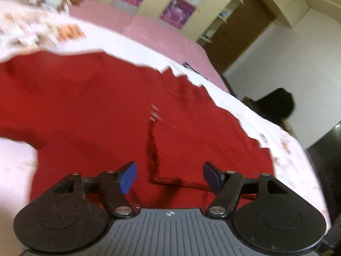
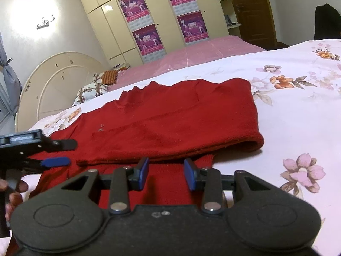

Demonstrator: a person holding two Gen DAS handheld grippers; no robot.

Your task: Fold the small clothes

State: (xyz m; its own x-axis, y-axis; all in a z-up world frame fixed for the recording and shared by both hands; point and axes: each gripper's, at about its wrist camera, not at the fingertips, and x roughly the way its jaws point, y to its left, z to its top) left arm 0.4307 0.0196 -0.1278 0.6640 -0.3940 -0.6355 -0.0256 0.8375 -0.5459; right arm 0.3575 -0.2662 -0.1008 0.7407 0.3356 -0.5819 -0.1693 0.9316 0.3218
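Observation:
A red knit sweater (image 2: 170, 117) lies flat on the floral bedsheet (image 2: 298, 106), with one side folded over so a rolled fold edge (image 2: 245, 145) runs along its near right. It fills the left wrist view (image 1: 96, 111), which is blurred. My left gripper (image 1: 169, 176) is open and empty just above the sweater's folded edge (image 1: 174, 177). It also shows in the right wrist view (image 2: 61, 152) at the left, held by a hand. My right gripper (image 2: 166, 173) is open and empty over the sweater's near edge.
The bed has a pink cover (image 2: 202, 51) at the far side, pillows (image 2: 91, 91) and a cream headboard (image 2: 53, 81). A wardrobe with purple posters (image 2: 149, 40) and a brown door (image 2: 251, 10) stand behind. A dark chair (image 1: 275, 104) stands beyond the bed's right edge.

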